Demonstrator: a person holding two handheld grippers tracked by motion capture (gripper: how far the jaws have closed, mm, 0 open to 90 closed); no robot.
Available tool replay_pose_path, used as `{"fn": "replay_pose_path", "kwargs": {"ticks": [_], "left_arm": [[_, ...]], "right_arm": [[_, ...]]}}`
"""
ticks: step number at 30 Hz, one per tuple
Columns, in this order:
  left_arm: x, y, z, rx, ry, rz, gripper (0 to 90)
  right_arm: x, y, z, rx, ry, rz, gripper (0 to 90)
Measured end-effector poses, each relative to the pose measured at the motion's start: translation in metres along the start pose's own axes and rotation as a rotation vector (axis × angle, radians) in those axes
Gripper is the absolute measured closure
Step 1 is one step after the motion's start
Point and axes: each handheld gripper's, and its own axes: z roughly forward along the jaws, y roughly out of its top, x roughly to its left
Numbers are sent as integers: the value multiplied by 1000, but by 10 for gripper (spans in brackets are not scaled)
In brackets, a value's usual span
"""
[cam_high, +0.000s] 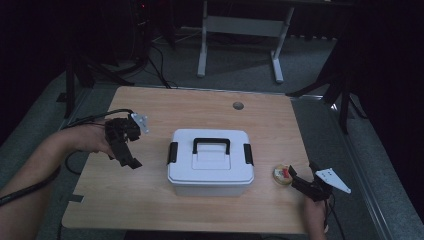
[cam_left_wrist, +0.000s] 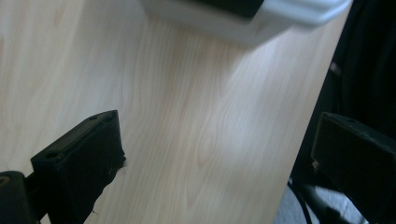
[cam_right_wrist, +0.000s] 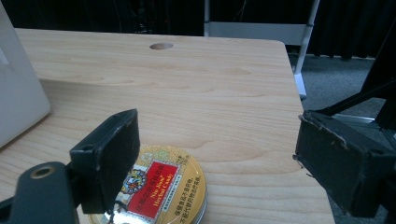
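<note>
A white plastic storage box (cam_high: 210, 162) stands upright in the middle of the wooden table; its lid is on, with a black handle folded flat on top and a black latch at each short side. A round golden candy tin (cam_right_wrist: 161, 189) with a red label lies flat near the table's right front corner — apart from the box; its lid is closed.

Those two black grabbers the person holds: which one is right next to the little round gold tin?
The right gripper: its open jaws sit at the round gold tin with the red label. The left gripper hovers beyond the white plastic box.
</note>
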Motion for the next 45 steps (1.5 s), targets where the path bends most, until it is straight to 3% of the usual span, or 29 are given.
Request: {"fn": "replay_pose_path", "kwargs": {"ticks": [4,11,25,38,45], "left_arm": [[-4,15,4,52,8,26,14],[-6,36,7,96,-8,55,14],[-6,79,18,135,-22,133,29],[-6,106,27,139,-35,182,31],[-6,121,35,171,-41,210,31]], "right_arm": [[1,0,0,5,0,-8,134],[1,0,0,5,2,-6,134],[0,0,0,0,3,-3,134],[0,0,0,-2,5,-6,134],[0,0,-1,-3,5,0,134]]}}
